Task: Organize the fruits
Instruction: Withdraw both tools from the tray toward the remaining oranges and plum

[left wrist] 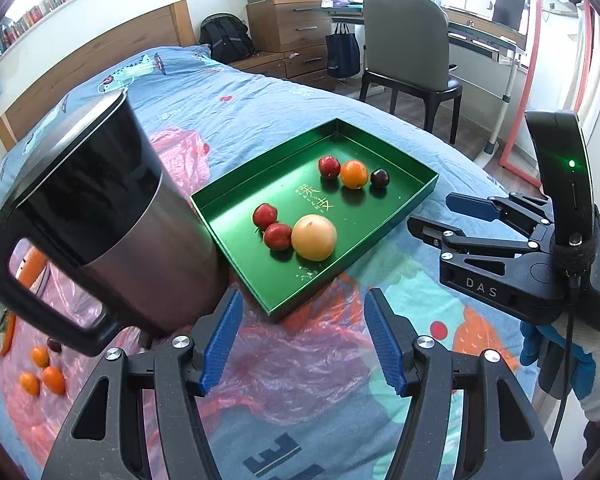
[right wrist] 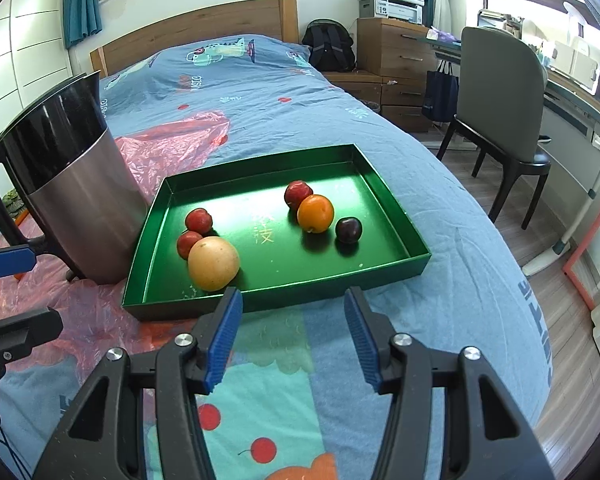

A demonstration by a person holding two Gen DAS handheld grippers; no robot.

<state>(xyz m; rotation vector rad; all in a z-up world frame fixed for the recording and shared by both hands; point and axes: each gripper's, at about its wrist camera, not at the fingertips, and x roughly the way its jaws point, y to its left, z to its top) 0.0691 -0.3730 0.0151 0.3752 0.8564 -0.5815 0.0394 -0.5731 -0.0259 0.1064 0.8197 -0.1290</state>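
A green tray (left wrist: pixel 404 204) (right wrist: pixel 380 272) lies on the bed. In it are a large yellow fruit (left wrist: pixel 314 237) (right wrist: pixel 213 264), two red plums (left wrist: pixel 271 225) (right wrist: pixel 194 232) beside it, and farther back a red plum (right wrist: pixel 298 195), an orange (left wrist: pixel 354 174) (right wrist: pixel 315 213) and a dark plum (left wrist: pixel 379 178) (right wrist: pixel 348 230). Three small oranges (left wrist: pixel 44 374) lie on pink plastic at the left. My left gripper (left wrist: pixel 300 340) is open and empty, in front of the tray. My right gripper (right wrist: pixel 292 336) (left wrist: pixel 432 216) is open and empty, at the tray's near edge.
A steel jug (left wrist: pixel 100 220) (right wrist: pixel 68 184) with a black handle stands left of the tray, close to my left gripper. Pink plastic sheet (left wrist: pixel 292 360) covers the bedding. A chair (right wrist: pixel 500 100), desk and drawers stand right of the bed.
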